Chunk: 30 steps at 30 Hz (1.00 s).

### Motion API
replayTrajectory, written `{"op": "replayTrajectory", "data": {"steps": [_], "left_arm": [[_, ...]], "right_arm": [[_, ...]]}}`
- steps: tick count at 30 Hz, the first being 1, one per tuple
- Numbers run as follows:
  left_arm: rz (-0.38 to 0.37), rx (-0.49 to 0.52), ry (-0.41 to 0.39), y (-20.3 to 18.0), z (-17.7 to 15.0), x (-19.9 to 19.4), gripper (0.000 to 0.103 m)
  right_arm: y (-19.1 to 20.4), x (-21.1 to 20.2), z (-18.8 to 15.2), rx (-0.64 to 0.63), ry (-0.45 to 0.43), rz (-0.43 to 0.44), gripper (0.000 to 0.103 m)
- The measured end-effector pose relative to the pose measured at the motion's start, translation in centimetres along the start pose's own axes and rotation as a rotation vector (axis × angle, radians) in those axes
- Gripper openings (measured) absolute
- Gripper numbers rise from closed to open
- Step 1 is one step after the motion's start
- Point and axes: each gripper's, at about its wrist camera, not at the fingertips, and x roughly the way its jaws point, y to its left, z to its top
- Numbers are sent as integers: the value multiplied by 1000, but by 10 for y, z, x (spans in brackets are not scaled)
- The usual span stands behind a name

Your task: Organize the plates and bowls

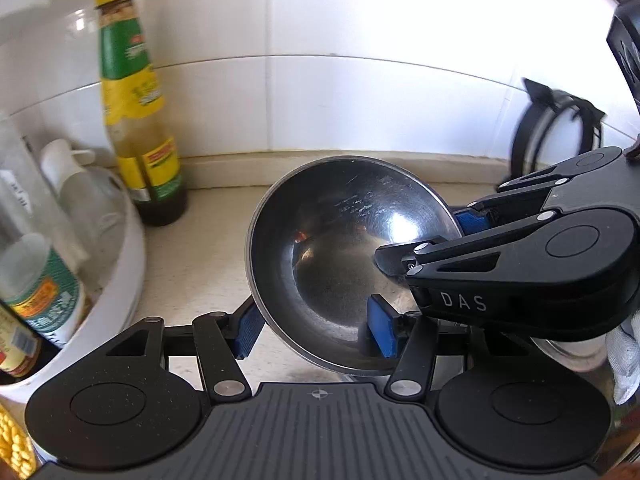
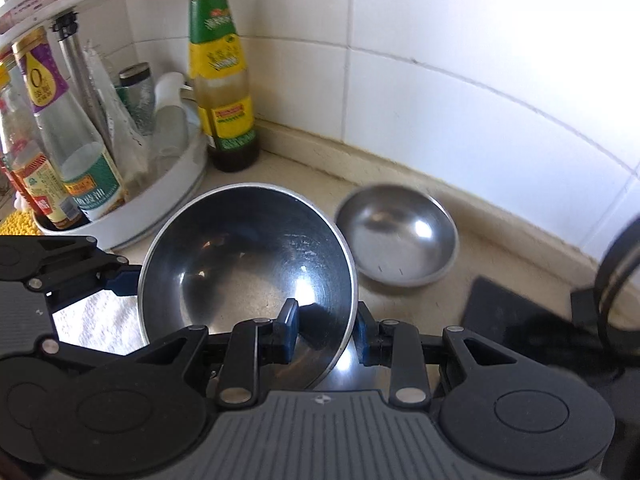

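Note:
A steel bowl [image 1: 336,256] is held tilted above the counter by both grippers. My left gripper [image 1: 316,330] straddles its near rim, one blue pad outside and one inside. My right gripper [image 2: 326,334] grips the rim on the bowl's [image 2: 248,264] right side, one pad inside and one outside; it also shows in the left wrist view [image 1: 424,236]. The left gripper shows in the right wrist view [image 2: 120,280] at the bowl's left rim. A second, smaller steel bowl [image 2: 398,234] sits upright on the counter near the wall.
A tall sauce bottle [image 2: 222,76] stands by the tiled wall. A white round rack [image 2: 160,208] with several bottles is at the left. A black ring stand [image 1: 556,132] is at the right. A white cloth [image 2: 96,320] lies under the held bowl.

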Motion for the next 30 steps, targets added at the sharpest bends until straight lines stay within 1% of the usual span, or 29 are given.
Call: {"op": "replayTrajectory", "data": {"steps": [5,9,13,14,17,22,25,30], "left_arm": [[-37,48,25,-14,-6,6,64],[-52,72,52,-24,-14,10,64],[-66,77,83,-26,-18,20,63],[-63,78,78,-25,-18,20,64],[-47,77,56,-19,-17,15,71],[-15,55,26,-5,-6,12,71],[15,67,10,-3,6,14,72],[38,85,3,-2,30,24,73]], "right_arm": [[-7,6,-13,41,38,-6,32],[-10,15,-20,56,67,-14,32],[-19,13,-25,64,63,-42,35],[-22,10,-25,70,58,-43,35],[-34,3,-25,96,38,-47,35],[-54,3,-12,138,10,-65,35],[-65,9,-2,169,6,-62,35],[-76,25,13,184,0,-62,35]]}}
